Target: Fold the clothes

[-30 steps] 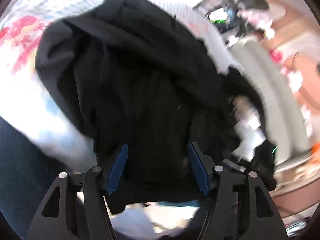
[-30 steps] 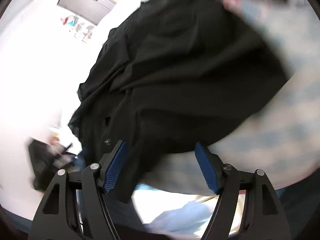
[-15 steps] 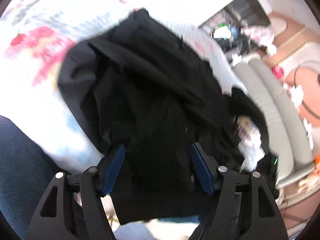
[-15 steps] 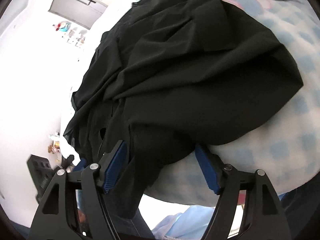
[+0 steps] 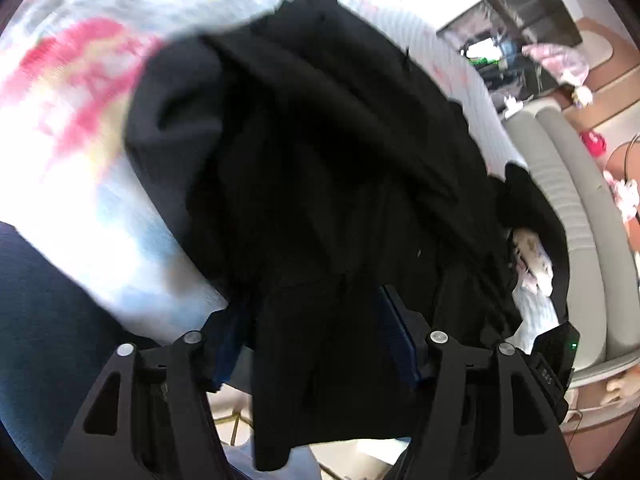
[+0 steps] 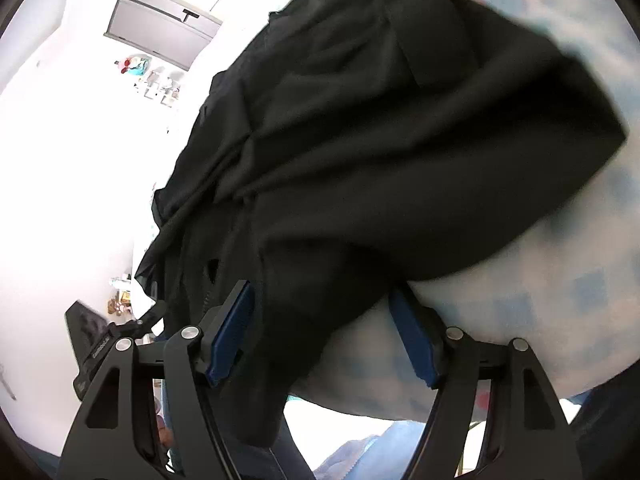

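A crumpled black garment (image 5: 320, 160) lies on a bed and fills most of both views. Its near edge droops over the bed's side. My left gripper (image 5: 316, 340) is open, and a hanging flap of the black cloth passes between its blue pads (image 5: 400, 340) without being pinched. In the right wrist view the same garment (image 6: 380, 140) spreads over a blue-checked sheet (image 6: 540, 300). My right gripper (image 6: 322, 336) is open too, with a drooping fold of cloth between its wide-set fingers. The left pad in the left wrist view is partly hidden by cloth.
The bedsheet (image 5: 72, 92) has a pink flower print at the left. A pale ribbed sofa (image 5: 572, 208) and a heap of light clothes (image 5: 532, 264) lie to the right. A person's denim leg (image 5: 48, 340) is at the lower left. A grey wall cabinet (image 6: 160, 24) hangs beyond.
Both grippers have shifted in towards the garment's near edge, so the cloth sits deeper between the fingers. The gap between the fingers has stayed the same on both.
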A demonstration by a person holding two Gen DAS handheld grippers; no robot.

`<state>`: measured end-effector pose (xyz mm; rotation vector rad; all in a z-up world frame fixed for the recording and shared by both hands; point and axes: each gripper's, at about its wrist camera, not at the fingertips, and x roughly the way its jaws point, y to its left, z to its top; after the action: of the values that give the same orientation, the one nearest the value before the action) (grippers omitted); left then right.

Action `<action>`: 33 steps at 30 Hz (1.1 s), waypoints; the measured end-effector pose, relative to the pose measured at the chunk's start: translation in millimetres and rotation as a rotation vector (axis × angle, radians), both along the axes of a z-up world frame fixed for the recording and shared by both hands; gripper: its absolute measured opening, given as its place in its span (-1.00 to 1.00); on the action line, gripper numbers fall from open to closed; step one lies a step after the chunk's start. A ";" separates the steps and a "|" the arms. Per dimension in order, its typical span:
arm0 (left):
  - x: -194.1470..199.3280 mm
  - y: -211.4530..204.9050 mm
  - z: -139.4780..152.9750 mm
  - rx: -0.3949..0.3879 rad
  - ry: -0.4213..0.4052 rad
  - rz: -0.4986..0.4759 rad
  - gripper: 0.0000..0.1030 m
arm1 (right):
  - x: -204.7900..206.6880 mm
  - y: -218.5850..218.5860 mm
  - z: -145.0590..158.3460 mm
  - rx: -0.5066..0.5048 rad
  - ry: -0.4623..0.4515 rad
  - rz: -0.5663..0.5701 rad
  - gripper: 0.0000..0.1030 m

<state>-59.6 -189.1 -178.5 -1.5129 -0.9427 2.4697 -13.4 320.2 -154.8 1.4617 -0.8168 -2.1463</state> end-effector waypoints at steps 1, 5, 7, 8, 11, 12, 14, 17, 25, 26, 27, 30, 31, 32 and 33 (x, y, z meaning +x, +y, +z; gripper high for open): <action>-1.3 1.5 -0.4 -0.003 0.006 -0.011 0.29 | 2.1 -2.6 -0.2 0.003 0.015 0.001 0.37; 3.0 -6.2 2.5 0.061 0.063 -0.032 0.29 | 4.9 -6.1 5.0 -0.034 0.038 0.023 0.34; 4.0 -16.6 -3.5 0.090 0.051 -0.026 0.29 | 5.0 -9.9 11.7 -0.039 0.069 0.047 0.34; 3.1 -21.1 -9.8 0.101 0.025 -0.016 0.29 | 4.2 -11.7 11.1 -0.024 0.070 0.053 0.34; -1.0 -24.3 -30.3 0.208 -0.065 -0.035 0.29 | 0.8 -9.5 -9.4 -0.035 0.015 0.024 0.31; -1.7 -19.9 -35.2 0.235 -0.079 -0.044 0.29 | 1.3 -8.4 -13.5 -0.053 0.015 0.010 0.31; 1.4 -10.1 -31.7 0.194 -0.055 -0.047 0.29 | 2.1 -8.7 -16.7 -0.072 0.021 -0.009 0.31; 6.4 -0.9 -15.5 0.119 0.029 -0.051 0.28 | 1.4 -19.9 -15.2 -0.042 0.035 0.015 0.42; 9.6 6.8 -21.4 0.137 0.106 -0.004 0.26 | -11.0 -25.2 -13.9 -0.010 -0.004 0.071 0.65; 9.6 7.6 -23.1 0.141 0.111 0.001 0.26 | -12.7 -25.3 -11.0 -0.010 0.003 0.072 0.53; 9.4 7.5 -22.4 0.142 0.115 0.004 0.26 | -13.5 -25.1 -7.3 -0.013 0.018 0.071 0.18; 10.8 2.1 -19.6 0.134 0.130 -0.003 0.23 | -15.8 -24.3 3.7 -0.021 0.064 0.068 -0.01; 11.4 0.1 -19.5 0.128 0.133 -0.006 0.20 | -16.6 -24.0 7.4 -0.023 0.079 0.067 -0.01; 10.5 -0.5 -22.8 0.135 0.128 -0.007 0.19 | -16.7 -23.9 2.8 -0.016 0.065 0.069 -0.01; 8.8 -0.2 -28.2 0.150 0.117 -0.005 0.18 | -16.1 -23.6 -7.0 -0.021 0.043 0.066 -0.07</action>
<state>-50.8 -189.3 -206.7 -1.3080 -1.0743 2.3929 -29.5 296.7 -161.8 1.4082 -0.7627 -2.1064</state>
